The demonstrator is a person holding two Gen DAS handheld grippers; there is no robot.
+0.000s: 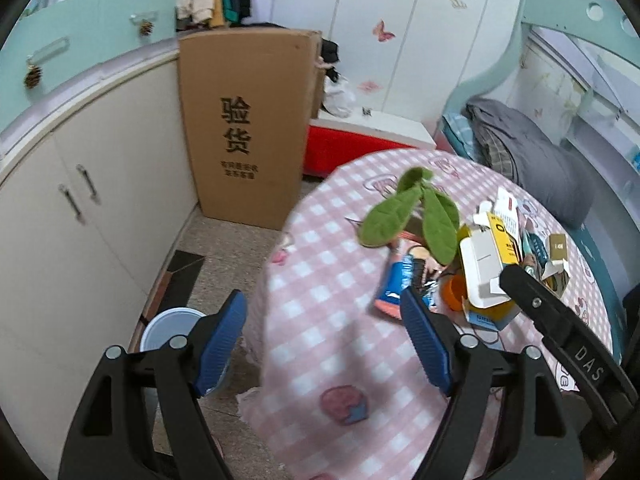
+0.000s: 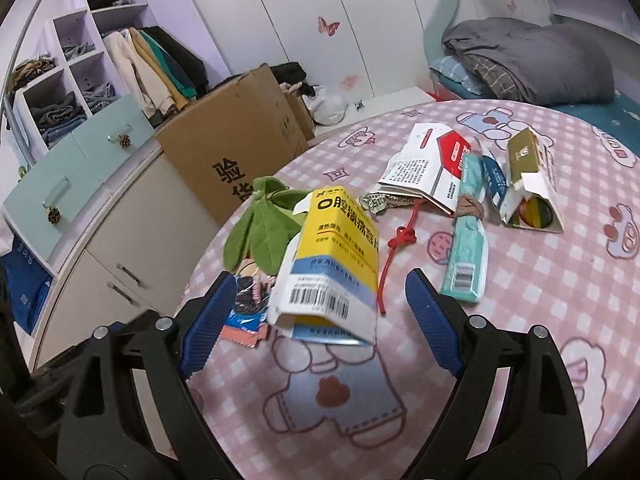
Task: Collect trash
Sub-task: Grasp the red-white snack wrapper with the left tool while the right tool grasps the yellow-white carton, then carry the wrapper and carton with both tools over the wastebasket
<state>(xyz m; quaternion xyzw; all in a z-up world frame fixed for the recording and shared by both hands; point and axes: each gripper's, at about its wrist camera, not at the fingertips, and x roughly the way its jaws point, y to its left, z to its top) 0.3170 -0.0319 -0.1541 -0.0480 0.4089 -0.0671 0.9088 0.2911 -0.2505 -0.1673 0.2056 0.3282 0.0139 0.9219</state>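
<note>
Yellow carton (image 2: pixel 334 264) on the pink-checked desk (image 2: pixel 520 300), between the spread fingers of the right claw (image 2: pixel 320 308), untouched, left claw (image 1: pixel 324 344) gaping empty left of carton, wrappers behind it half hidden, blurred

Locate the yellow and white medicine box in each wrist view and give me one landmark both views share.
Left wrist: the yellow and white medicine box sits right of centre on the table, beside the green leaves.
Right wrist: the box is at centre, ahead of the open right gripper.
Shared landmark: the big cardboard box on the floor.
</note>
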